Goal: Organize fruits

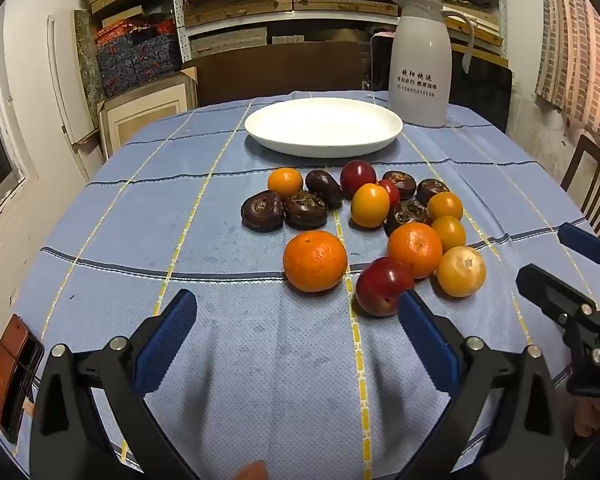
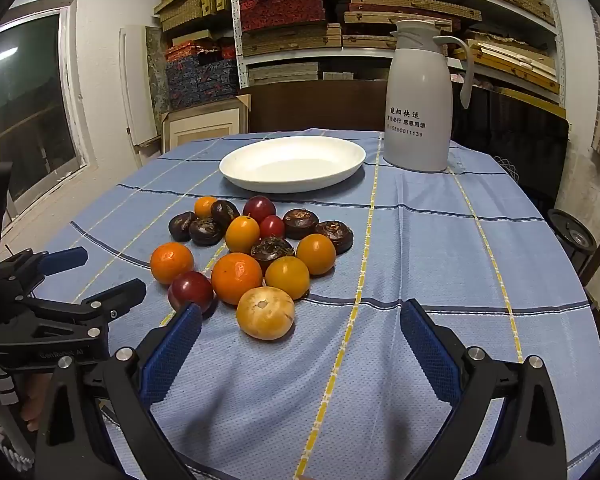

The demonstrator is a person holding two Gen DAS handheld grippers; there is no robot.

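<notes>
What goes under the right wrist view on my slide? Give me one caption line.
Open right gripper hovers before a fruit cluster; empty white plate and thermos jug stand behind.

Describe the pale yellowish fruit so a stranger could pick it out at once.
Start at the white plate on the blue checked tablecloth, then come forward to the fruit pile. At the pile's near edge, just in front of a mandarin, lies the pale yellowish fruit. Its skin is dull and whitish, with a pale central scar, unlike its glossy orange neighbours.
</notes>
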